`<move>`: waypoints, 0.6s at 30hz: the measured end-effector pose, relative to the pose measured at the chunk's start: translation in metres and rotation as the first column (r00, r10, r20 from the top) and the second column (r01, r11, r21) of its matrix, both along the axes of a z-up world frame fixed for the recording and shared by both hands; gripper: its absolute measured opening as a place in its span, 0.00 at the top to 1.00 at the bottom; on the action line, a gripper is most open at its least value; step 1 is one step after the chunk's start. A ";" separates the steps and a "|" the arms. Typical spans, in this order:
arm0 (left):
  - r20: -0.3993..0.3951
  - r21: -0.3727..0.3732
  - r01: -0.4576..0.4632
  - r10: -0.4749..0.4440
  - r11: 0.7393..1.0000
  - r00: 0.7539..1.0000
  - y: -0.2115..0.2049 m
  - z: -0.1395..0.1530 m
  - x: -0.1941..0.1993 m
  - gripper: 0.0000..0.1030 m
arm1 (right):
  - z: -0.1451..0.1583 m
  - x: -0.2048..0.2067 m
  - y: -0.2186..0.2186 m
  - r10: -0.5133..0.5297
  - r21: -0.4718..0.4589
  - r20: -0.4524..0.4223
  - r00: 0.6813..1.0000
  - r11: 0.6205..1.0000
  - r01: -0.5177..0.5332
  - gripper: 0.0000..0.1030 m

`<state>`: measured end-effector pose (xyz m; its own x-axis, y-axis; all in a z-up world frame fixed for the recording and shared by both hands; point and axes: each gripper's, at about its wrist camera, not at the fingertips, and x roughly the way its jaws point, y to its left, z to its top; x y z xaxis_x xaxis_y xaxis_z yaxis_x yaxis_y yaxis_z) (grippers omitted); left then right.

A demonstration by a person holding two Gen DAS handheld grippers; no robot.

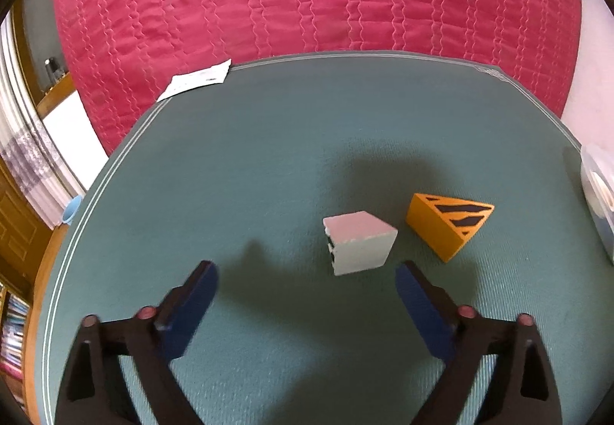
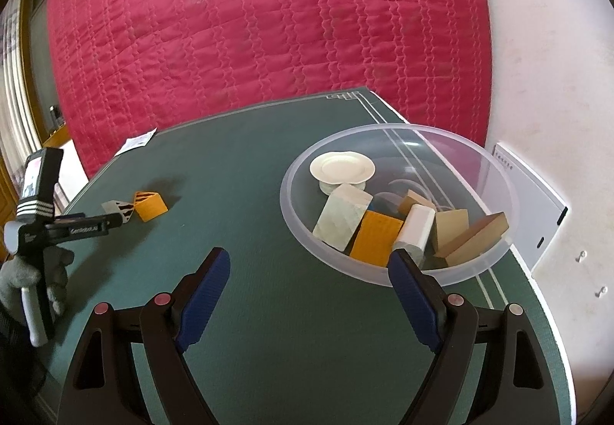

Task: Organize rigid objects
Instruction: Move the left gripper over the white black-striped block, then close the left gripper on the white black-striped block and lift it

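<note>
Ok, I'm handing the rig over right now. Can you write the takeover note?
Left gripper: open, empty, just short of the grey cube.
Right gripper: open, empty, beside the clear bowl.
On the green mat: grey cube and orange striped wedge, close together but apart.
Done: several blocks and a white dish already in the bowl.
Left: cube and wedge go into the bowl.
</note>
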<state>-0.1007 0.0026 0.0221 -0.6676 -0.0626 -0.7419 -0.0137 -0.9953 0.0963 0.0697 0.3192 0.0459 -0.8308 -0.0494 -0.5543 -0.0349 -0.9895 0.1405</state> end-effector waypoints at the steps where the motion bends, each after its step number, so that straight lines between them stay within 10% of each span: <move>1: 0.008 0.005 -0.003 0.003 1.000 1.000 0.000 -0.001 -0.004 0.15 | 0.000 0.000 -0.001 0.001 -0.001 0.001 1.000 1.000 -0.001 0.17; 12: 0.039 0.113 0.029 -0.033 0.993 0.999 0.001 -0.005 -0.014 0.53 | -0.004 -0.003 -0.010 0.028 -0.013 0.027 0.999 1.000 -0.028 0.17; 18: 0.033 0.129 0.014 -0.019 0.992 0.999 -0.004 -0.005 -0.010 0.56 | -0.006 -0.003 -0.019 0.050 -0.009 0.037 0.998 0.999 -0.049 0.17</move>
<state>-0.1109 -0.0013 0.0168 -0.6417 0.0454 -0.7656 -0.0312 -0.9990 -0.0331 0.0662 0.3005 0.0398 -0.8062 -0.0944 -0.5840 0.0088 -0.9890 0.1477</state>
